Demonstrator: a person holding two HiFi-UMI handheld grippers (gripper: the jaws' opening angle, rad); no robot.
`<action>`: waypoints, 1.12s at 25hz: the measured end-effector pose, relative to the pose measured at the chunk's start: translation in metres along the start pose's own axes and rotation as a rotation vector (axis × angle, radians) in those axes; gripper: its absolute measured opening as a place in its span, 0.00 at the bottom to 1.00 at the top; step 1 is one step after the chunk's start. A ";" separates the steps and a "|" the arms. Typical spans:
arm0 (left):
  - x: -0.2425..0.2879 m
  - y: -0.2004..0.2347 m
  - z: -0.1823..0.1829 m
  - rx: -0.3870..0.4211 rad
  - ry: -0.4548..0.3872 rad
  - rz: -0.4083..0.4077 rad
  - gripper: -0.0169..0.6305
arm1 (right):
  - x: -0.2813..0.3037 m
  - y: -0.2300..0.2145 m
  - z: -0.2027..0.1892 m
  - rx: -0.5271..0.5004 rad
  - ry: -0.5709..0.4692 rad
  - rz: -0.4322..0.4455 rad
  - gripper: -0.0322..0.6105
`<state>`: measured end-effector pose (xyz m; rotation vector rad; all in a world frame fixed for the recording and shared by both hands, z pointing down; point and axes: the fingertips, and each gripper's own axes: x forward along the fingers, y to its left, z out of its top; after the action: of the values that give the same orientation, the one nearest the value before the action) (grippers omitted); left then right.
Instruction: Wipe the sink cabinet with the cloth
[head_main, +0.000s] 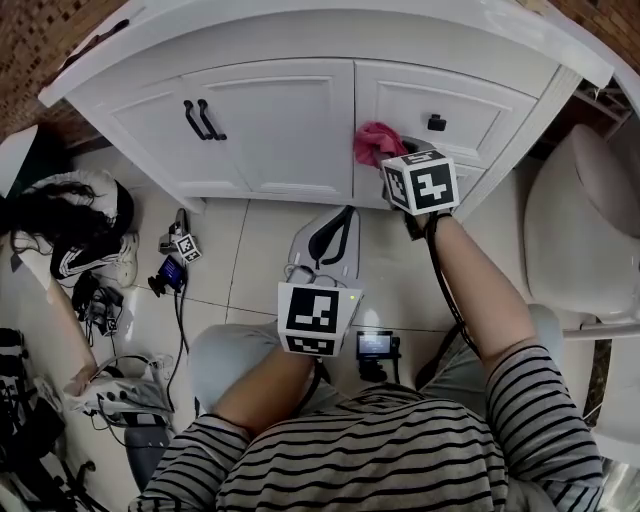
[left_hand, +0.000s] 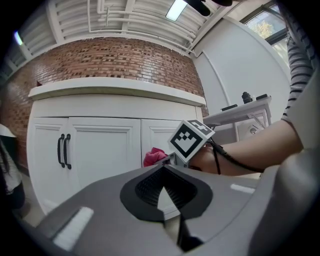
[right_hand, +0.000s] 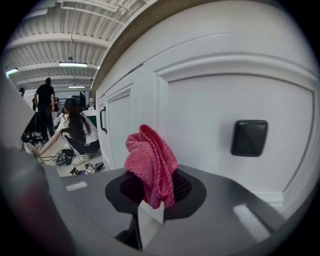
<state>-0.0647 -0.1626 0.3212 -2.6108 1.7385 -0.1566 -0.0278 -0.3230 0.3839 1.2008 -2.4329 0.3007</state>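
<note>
The white sink cabinet (head_main: 280, 120) fills the top of the head view, with two doors at the left and a drawer front (right_hand: 235, 100) at the right. My right gripper (head_main: 395, 160) is shut on a bunched pink cloth (right_hand: 150, 165), which it holds against the cabinet where the right door meets the drawer. The same pink cloth (head_main: 377, 142) shows just left of the gripper's marker cube (head_main: 420, 182). My left gripper (head_main: 330, 240) hangs low over the floor, well back from the cabinet, jaws shut with nothing between them.
Black door handles (head_main: 197, 120) sit on the left doors and a square black knob (right_hand: 249, 137) on the drawer. A white toilet (head_main: 585, 230) stands at the right. A person (head_main: 60, 215) sits on the tiled floor at the left among cables and gear (head_main: 175, 260).
</note>
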 end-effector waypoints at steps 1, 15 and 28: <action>0.000 -0.001 0.001 -0.001 -0.002 -0.005 0.03 | -0.006 -0.010 -0.005 0.007 0.002 -0.020 0.16; -0.001 -0.010 0.000 -0.031 0.002 -0.028 0.03 | -0.126 -0.163 -0.080 0.204 0.039 -0.333 0.16; 0.001 0.003 -0.011 -0.069 0.036 -0.012 0.03 | 0.036 0.002 -0.077 -0.007 0.083 0.013 0.16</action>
<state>-0.0679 -0.1646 0.3317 -2.6828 1.7712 -0.1472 -0.0284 -0.3194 0.4688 1.1471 -2.3696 0.3389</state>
